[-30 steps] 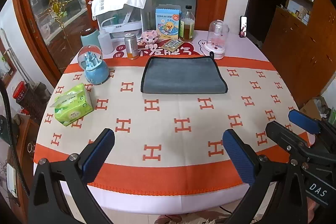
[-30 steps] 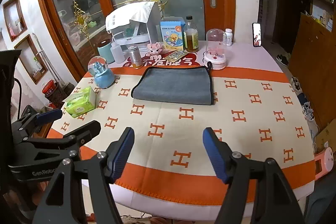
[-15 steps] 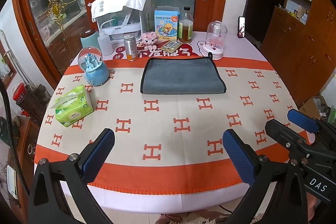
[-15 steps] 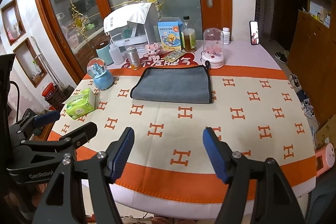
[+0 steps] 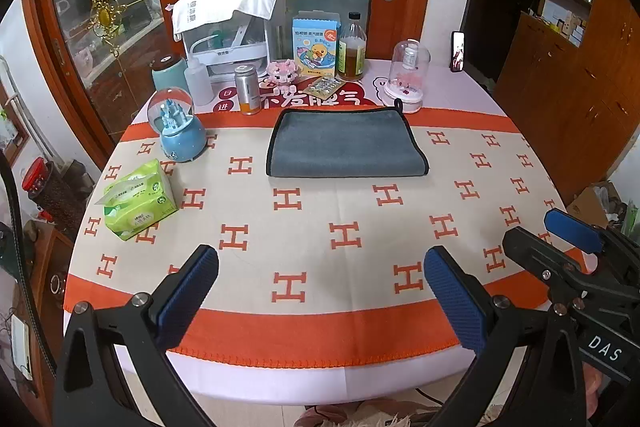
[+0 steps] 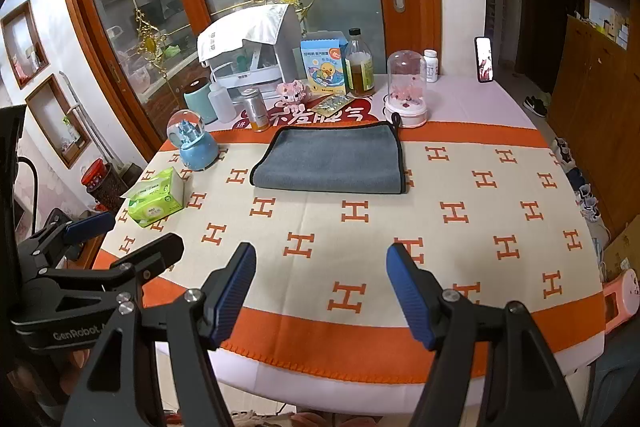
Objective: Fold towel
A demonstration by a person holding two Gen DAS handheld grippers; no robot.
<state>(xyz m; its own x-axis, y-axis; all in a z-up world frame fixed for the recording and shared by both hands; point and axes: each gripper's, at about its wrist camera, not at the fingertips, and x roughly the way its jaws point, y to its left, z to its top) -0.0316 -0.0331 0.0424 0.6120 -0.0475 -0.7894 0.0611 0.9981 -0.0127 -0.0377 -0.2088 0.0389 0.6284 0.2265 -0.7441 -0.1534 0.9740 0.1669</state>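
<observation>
A grey towel [image 5: 345, 143] with black edging lies folded flat on the far half of the round table; it also shows in the right wrist view [image 6: 330, 158]. My left gripper [image 5: 320, 269] is open and empty, hovering over the table's near edge, well short of the towel. My right gripper [image 6: 322, 267] is open and empty, also back at the near edge. The right gripper shows at the right in the left wrist view [image 5: 560, 239], and the left gripper at the left in the right wrist view [image 6: 120, 239].
A green tissue pack [image 5: 138, 197] and a blue snow globe [image 5: 178, 125] sit left of the towel. Behind it stand a can [image 5: 247, 90], a bottle [image 5: 352, 47], a duck box [image 5: 316, 45], a glass dome [image 5: 408, 75] and a white rack [image 5: 228, 35]. The tablecloth [image 5: 320, 251] has an orange H pattern.
Both grippers have drawn back and risen slightly, so the towel looks a little farther away. Both stay open. The towel has not moved.
</observation>
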